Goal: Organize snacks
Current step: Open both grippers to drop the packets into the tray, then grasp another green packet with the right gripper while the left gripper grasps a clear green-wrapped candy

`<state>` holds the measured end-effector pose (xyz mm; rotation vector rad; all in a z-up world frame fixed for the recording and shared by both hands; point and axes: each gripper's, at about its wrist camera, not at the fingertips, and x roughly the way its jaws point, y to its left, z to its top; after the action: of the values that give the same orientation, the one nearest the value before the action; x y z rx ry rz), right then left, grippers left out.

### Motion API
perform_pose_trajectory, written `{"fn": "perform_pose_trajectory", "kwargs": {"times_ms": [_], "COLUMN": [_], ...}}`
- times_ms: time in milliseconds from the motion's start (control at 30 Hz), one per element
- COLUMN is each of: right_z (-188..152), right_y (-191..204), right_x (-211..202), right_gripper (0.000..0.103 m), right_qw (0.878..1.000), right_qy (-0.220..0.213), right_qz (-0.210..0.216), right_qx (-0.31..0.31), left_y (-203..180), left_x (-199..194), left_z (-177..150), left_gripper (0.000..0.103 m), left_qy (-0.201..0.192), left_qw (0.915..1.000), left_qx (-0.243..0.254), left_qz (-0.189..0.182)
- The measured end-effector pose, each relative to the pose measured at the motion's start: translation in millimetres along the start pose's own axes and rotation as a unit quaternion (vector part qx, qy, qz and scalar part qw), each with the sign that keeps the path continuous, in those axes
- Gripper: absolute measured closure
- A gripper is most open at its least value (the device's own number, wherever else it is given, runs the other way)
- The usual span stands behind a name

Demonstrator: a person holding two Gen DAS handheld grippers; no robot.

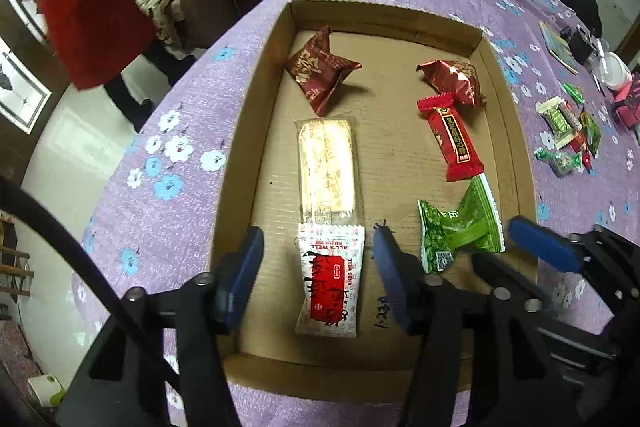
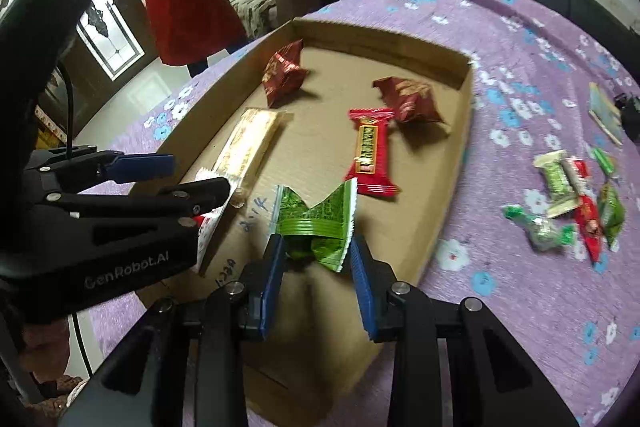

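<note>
Reading "ALL'S WELL", upside down, on the white-red sachet (image 1: 328, 279), lying on the box (image 1: 384, 17) floor between the spread fingers of the left tool (image 1: 318, 233), released and touching nothing. Pinching the green packet (image 2: 316, 227) with the right tool (image 2: 316, 241), clenched on its crumpled sides at the box's near end. Showing "GenRobot.AI" on the left tool's body in the right view only. Showing handwriting (image 2: 253, 213) on the cardboard, too smeared to read. Lying further in: pale bar (image 1: 326, 167), red bar (image 1: 452, 139) bearing Chinese characters, maroon packets (image 1: 320, 71). Sitting loose on the table's purple cloth (image 1: 168, 227): candies (image 1: 568, 135).
</note>
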<state>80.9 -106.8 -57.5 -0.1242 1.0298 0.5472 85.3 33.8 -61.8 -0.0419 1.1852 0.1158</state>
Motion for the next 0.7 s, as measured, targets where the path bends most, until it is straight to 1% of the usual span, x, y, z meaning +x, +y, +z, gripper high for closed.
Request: {"fn": "perform_pose_trajectory", "kwargs": {"times_ms": [100,167,200,267,300,433,467,533,567,633,667,700], "right_z": [-1.7,-3.7,-5.6,-9.1,-12.6,-23.2,-22.9,-19.7,-16.2,-8.4,-4.4,-0.5], "right_y": [-15.3,-37.4,-57.5,-92.8,-119.1,-197.0,-211.7,-226.8,-230.7,-236.8,-241.1,-242.9], "right_x": [-21.0,-37.6,-47.1,-57.5,-63.1,-69.0,-67.1,-61.3,-56.8,-46.0,-39.8,-31.0], "right_gripper": [0.069,0.068,0.067,0.067,0.066,0.065,0.064,0.063,0.059,0.058,0.058,0.058], "right_qw": [1.000,0.998,0.996,0.992,0.987,0.973,0.971,0.972,0.974,0.974,0.973,0.975], "right_qy": [-0.025,-0.047,-0.061,-0.072,-0.078,-0.074,-0.071,-0.064,-0.060,-0.056,-0.056,-0.048], "right_qz": [0.002,-0.006,-0.015,-0.027,-0.043,-0.095,-0.103,-0.106,-0.106,-0.113,-0.110,-0.096], "right_qx": [0.017,0.038,0.062,0.103,0.131,0.195,0.202,0.198,0.193,0.190,0.193,0.196], "left_y": [-4.9,-8.8,-11.1,-18.5,-23.2,-43.5,-48.1,-58.6,-62.4,-70.3,-73.7,-76.2], "left_x": [-11.7,-18.3,-21.5,-29.1,-31.3,-39.0,-40.4,-42.2,-42.5,-43.4,-44.1,-45.1], "left_z": [-3.8,-8.0,-10.3,-17.6,-20.4,-35.1,-37.5,-44.7,-47.1,-51.4,-52.4,-53.8], "left_gripper": [0.041,0.041,0.041,0.041,0.040,0.040,0.040,0.040,0.040,0.040,0.040,0.040], "left_qy": [-0.015,-0.021,-0.023,-0.025,-0.025,-0.018,-0.017,-0.014,-0.012,-0.008,-0.008,-0.008], "left_qw": [0.9999,0.9998,0.9997,0.9997,0.9996,0.9994,0.9993,0.9991,0.9991,0.9991,0.9991,0.9991], "left_qx": [0.000,0.002,0.003,0.006,0.008,0.022,0.026,0.031,0.033,0.037,0.038,0.038], "left_qz": [0.007,0.005,0.003,-0.005,-0.006,-0.020,-0.022,-0.023,-0.024,-0.021,-0.019,-0.017]}}
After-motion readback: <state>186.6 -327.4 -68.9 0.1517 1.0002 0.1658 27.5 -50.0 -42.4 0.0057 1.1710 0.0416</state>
